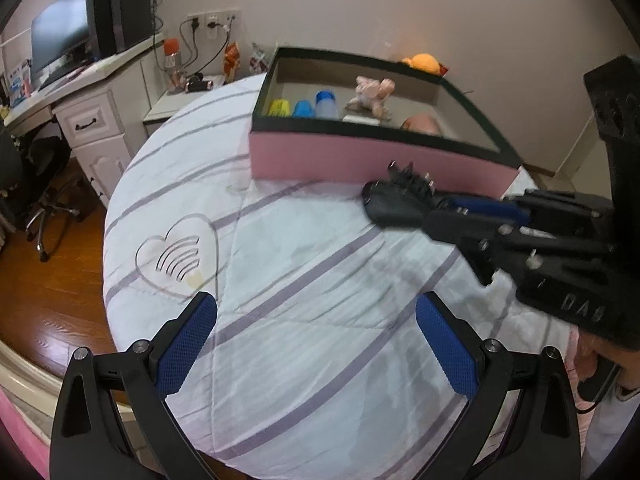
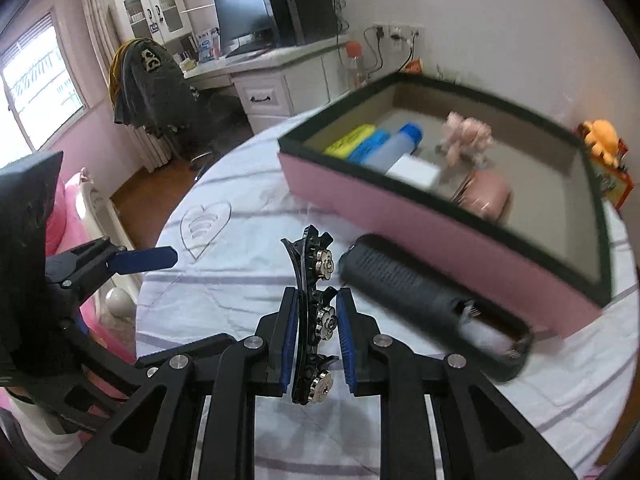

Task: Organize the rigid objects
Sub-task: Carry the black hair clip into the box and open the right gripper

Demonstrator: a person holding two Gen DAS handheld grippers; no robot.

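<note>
My right gripper (image 2: 318, 300) is shut on a black hair clip (image 2: 316, 280) with metal flower studs, held above the round table; it shows in the left wrist view (image 1: 412, 180) too. A black hair brush (image 2: 424, 300) lies on the cloth beside the pink box (image 2: 420, 232). The box (image 1: 360, 156) holds yellow (image 1: 279, 107) and blue (image 1: 304, 109) items, a blue-capped bottle (image 1: 327, 104), a pink plush (image 1: 372, 94) and a pink case (image 2: 486, 196). My left gripper (image 1: 316, 320) is open and empty over the striped cloth.
The round table (image 1: 280, 320) has a white striped cloth with a heart print (image 1: 180, 256). A desk with monitor (image 1: 64, 36), an office chair (image 2: 156, 84) and an orange plush (image 1: 426, 62) behind the box stand around it.
</note>
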